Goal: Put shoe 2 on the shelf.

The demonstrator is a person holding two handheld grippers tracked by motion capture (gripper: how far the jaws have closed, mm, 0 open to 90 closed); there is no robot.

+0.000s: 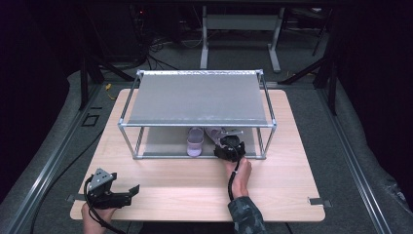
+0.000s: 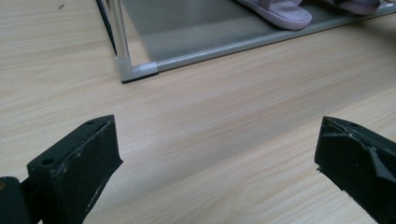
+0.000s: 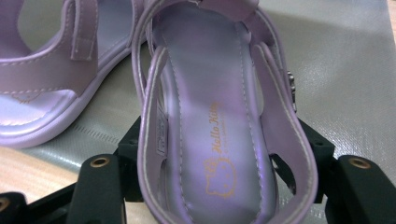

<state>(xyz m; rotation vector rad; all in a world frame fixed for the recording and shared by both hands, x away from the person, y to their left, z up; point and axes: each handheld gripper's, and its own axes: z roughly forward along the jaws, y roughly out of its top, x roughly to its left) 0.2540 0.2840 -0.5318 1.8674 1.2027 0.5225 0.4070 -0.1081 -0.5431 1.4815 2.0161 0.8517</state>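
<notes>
Sandals in pale lilac sit on the lower shelf of a metal-framed shoe rack (image 1: 197, 124) that stands toward the far side of the wooden tabletop (image 1: 287, 180). Taking that rack as the landmark: the right gripper (image 1: 229, 147) reaches in at the rack's front edge, right of centre, and its jaws are clenched on the heel end of the right-hand sandal (image 3: 219, 140), one jaw pressing each side of the sole. This sandal lies on the grey shelf mat with its heel toward the rack's front edge, a cartoon cat logo printed on its insole. The second sandal (image 3: 51, 93) rests just beside it on the same shelf, nearer the rack's middle, its sole reaching the front edge of the mat. The left gripper (image 1: 127, 194) lies well in front of the rack, off its front left corner, held low over the bare tabletop with its jaws spread wide and nothing between them.
</notes>
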